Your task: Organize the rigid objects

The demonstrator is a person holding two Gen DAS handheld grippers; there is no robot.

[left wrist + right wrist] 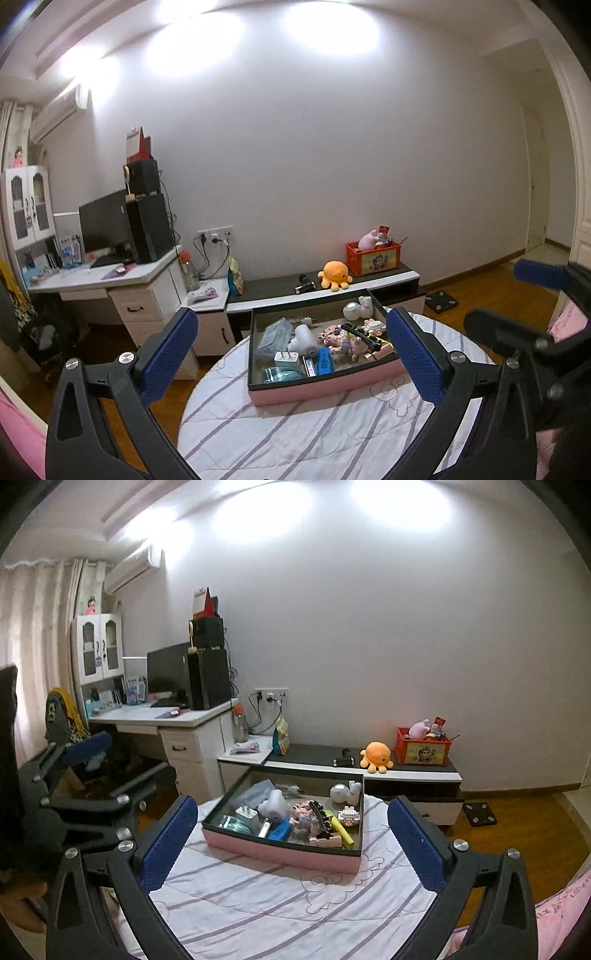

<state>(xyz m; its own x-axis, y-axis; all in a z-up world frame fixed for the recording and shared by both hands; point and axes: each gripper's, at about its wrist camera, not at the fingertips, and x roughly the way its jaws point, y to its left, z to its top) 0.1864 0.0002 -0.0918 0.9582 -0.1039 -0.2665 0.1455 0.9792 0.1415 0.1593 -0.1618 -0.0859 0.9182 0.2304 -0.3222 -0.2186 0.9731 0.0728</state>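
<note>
A pink box [325, 387] with a dark rim sits on a round table with a striped cloth [295, 435]. It holds several small items: a white charger plug [286, 358], a blue block [325, 362], a white hair dryer [304, 338], a glass dish [280, 373], a doll figure [341, 338]. The same box [280, 853] shows in the right wrist view, with a yellow bar [341, 830] inside. My left gripper [291, 354] is open and empty, held back from the box. My right gripper [291, 834] is open and empty too.
A low cabinet [332, 291] behind the table carries an orange octopus plush [334, 275] and a red crate [373, 256]. A white desk [99, 277] with a monitor stands at left. A scale [480, 813] lies on the wood floor.
</note>
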